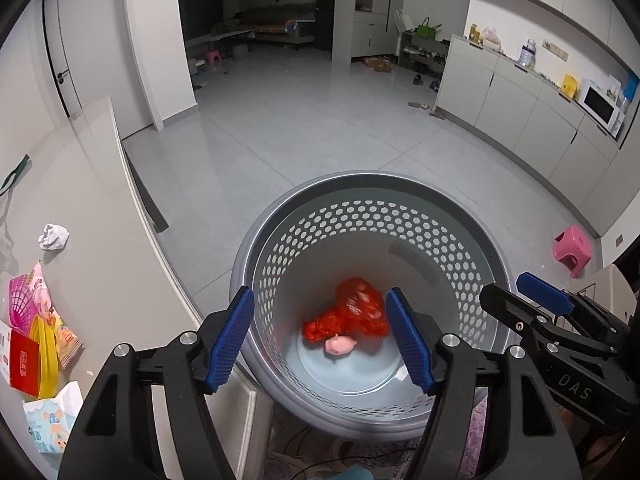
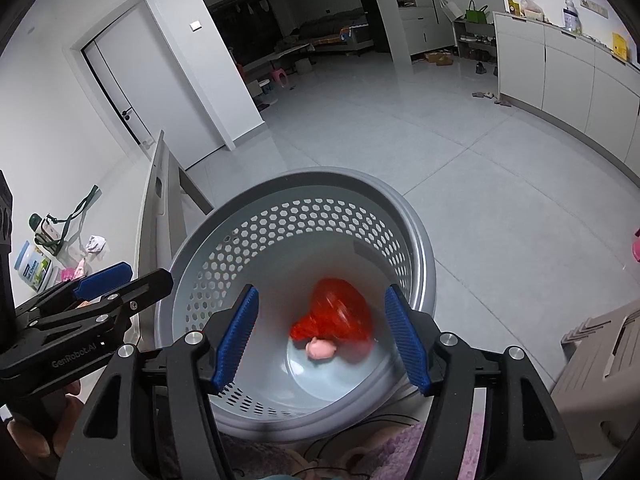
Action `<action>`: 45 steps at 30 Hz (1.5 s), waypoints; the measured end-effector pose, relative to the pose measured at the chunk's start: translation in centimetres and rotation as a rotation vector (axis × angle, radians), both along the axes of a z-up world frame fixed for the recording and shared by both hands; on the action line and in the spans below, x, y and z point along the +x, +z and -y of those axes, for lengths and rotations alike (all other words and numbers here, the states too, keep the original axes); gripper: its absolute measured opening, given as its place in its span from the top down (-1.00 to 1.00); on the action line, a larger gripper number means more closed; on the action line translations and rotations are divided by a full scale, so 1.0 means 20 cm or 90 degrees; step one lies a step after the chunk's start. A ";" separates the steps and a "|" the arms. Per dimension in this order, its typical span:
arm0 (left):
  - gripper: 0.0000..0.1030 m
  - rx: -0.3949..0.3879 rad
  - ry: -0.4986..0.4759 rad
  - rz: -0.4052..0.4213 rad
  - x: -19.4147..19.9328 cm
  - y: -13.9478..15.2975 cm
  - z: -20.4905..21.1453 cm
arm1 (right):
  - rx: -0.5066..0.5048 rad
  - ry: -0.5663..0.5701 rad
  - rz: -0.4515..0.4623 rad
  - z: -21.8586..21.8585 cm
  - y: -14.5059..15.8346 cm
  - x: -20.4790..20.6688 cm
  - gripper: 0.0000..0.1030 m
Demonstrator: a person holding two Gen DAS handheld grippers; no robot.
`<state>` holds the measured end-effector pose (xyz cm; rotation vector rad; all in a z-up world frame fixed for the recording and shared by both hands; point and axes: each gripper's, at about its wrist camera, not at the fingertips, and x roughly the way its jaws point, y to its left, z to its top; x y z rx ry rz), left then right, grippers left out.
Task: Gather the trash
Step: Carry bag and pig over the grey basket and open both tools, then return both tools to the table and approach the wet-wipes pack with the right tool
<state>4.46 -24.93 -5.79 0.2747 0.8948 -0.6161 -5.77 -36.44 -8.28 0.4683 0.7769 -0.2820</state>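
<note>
Both grippers hang over the grey perforated bin [image 1: 360, 216], each with its jaws apart and nothing between the pads. From the left wrist view the left gripper [image 1: 320, 340] frames the bin floor, and the right gripper [image 1: 516, 300] juts in at about 3 o'clock. No earlier picture is given, so only the open, empty claws can be stated.

The step in hand looks like the release over the bin. To do it well, keep the jaws wide, lift straight clear of the rim without brushing it, then swing toward the table at 9 o'clock for the next piece.

Inside the bin lie a red mesh bag [image 1: 352, 316], blurred in the right wrist view and so perhaps still settling, and a small pink lump [image 1: 339, 346] just at its 6 o'clock edge, touching it. The rest of the floor is bare.

More trash waits on the grey table [image 1: 100, 208]: a crumpled white paper [image 1: 53, 236] at 9 o'clock, and snack wrappers [image 1: 40, 320] with a red packet [image 1: 24, 364] nearer 8 o'clock. A pink stool [image 1: 573, 249] stands on the floor at 3 o'clock
</note>
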 end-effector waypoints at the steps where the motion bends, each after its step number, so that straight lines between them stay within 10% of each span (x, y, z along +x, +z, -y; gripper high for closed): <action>1: -0.30 -0.001 0.000 0.000 0.00 0.00 0.00 | 0.000 0.000 0.000 0.00 0.00 0.00 -0.22; 27: -0.61 -0.037 0.117 0.059 -0.02 0.11 -0.43 | -0.014 0.076 0.035 -0.33 0.08 0.03 -0.27; 45: -0.64 -0.004 0.319 0.138 -0.01 0.22 -1.15 | -0.012 0.303 0.075 -0.93 0.15 0.29 -0.29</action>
